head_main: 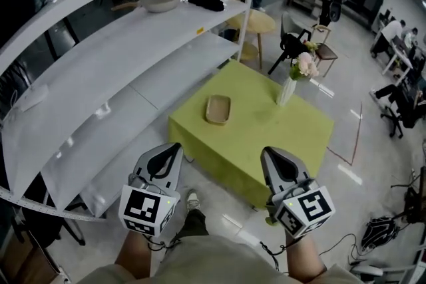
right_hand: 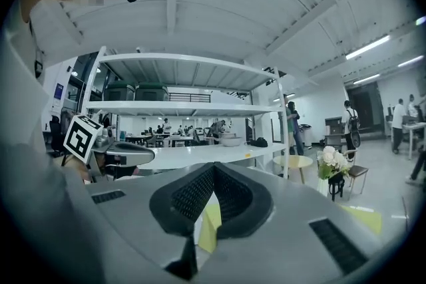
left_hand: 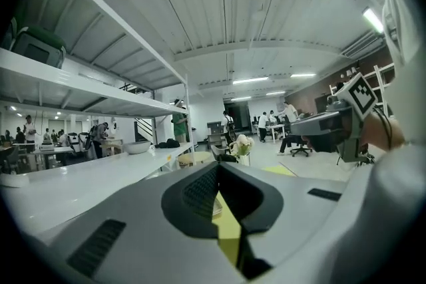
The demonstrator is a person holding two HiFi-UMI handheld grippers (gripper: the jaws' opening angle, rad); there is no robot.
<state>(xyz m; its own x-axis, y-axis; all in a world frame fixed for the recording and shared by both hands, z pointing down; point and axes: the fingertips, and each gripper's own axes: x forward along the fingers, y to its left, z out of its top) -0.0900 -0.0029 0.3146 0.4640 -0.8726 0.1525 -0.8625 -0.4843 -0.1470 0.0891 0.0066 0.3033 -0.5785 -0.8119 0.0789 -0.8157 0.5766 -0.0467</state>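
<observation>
Plainly, neither gripper held anything: the left gripper (head_main: 176, 145) had its jaws pressed together at the tips, with nothing between them in the left gripper view, and the right gripper (head_main: 267, 151) was closed and empty in the same way. Both were held close to the person's body, side by side and well apart from each other, pointing toward a low green table (head_main: 279, 133). They were in the air short of its near edge and touched nothing. On the table lay a shallow tan tray (head_main: 218, 109) toward the left, and a vase of pale flowers (head_main: 297, 75) stood upright near the far right side, apart from the tray. Left of the table ran a long white shelf unit (head_main: 126, 66), and on its upper board sat a pan (head_main: 162, 0) beside a dark bundle (head_main: 208, 2).
</observation>
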